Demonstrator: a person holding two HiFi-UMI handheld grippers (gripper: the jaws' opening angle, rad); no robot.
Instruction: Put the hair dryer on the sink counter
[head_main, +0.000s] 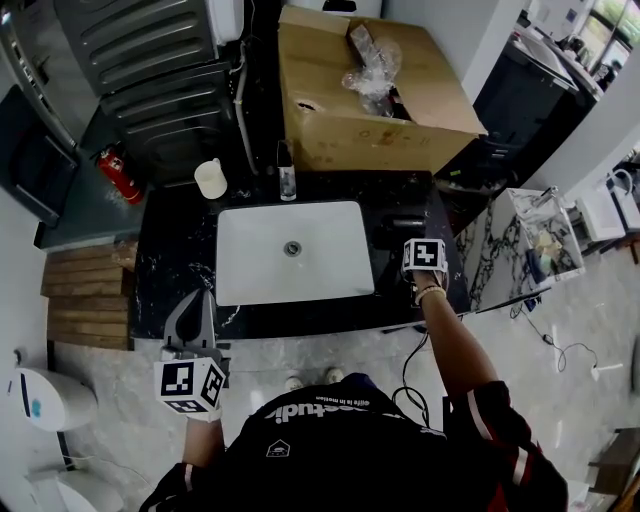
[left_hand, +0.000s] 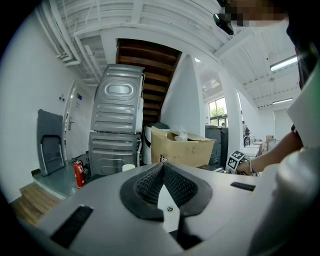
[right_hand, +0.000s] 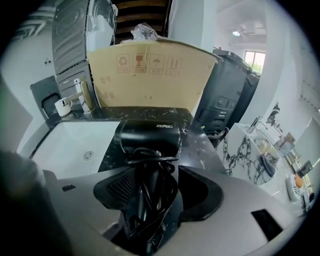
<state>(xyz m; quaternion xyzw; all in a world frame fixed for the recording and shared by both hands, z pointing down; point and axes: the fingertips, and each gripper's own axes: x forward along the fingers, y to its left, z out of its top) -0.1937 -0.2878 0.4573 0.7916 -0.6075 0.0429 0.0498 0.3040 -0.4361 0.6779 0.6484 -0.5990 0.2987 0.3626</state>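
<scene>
The black hair dryer (right_hand: 148, 136) lies on the black marble sink counter (head_main: 175, 240), just right of the white basin (head_main: 293, 250). Its body rests on the stone, and its handle, wrapped in its cord, points back between my right jaws. My right gripper (right_hand: 156, 171) is shut on that handle. In the head view the hair dryer (head_main: 393, 231) is a dark shape just beyond my right gripper (head_main: 412, 242). My left gripper (head_main: 205, 306) hangs at the counter's front left edge. In its own view the left gripper (left_hand: 164, 184) is shut, pads together and nothing between them.
A large cardboard box (head_main: 370, 90) stands behind the counter. A white cup (head_main: 211, 178) and a small bottle (head_main: 287, 182) sit at the back of the basin. Grey appliances (head_main: 150, 70) and a red fire extinguisher (head_main: 118, 172) are at the back left. A marble stand (head_main: 520, 250) is at the right.
</scene>
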